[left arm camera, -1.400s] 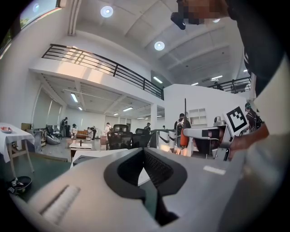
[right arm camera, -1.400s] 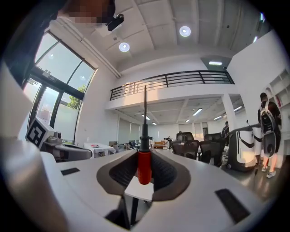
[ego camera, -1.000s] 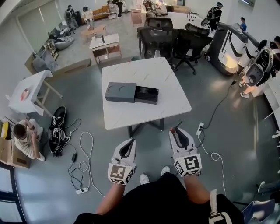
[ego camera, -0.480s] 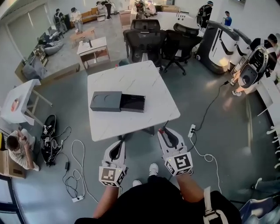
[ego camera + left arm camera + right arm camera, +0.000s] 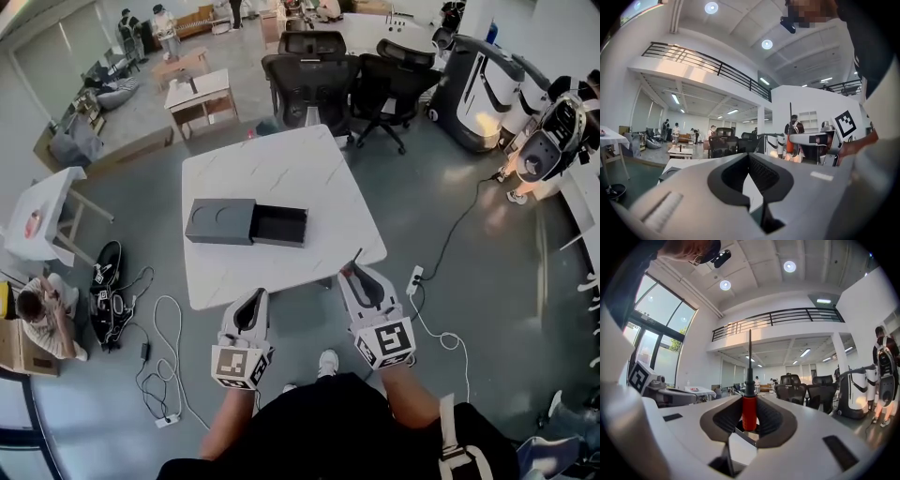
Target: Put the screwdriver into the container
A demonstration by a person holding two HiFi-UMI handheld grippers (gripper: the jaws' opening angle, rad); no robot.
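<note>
A dark grey container lies on the white square table, its drawer slid out to the right and showing empty. My right gripper hovers at the table's near right edge, shut on the red-handled screwdriver. The screwdriver's dark shaft sticks out forward past the jaws. My left gripper hangs just off the table's near edge, shut with nothing between its pads. The container shows low at the left of the left gripper view.
Black office chairs stand behind the table. A power strip and cable lie on the floor at right, more cables at left. A person sits on the floor far left, near a small white table.
The table and container have come closer in the head view. Both grippers now reach the table's near edge. The right gripper still holds the screwdriver.
</note>
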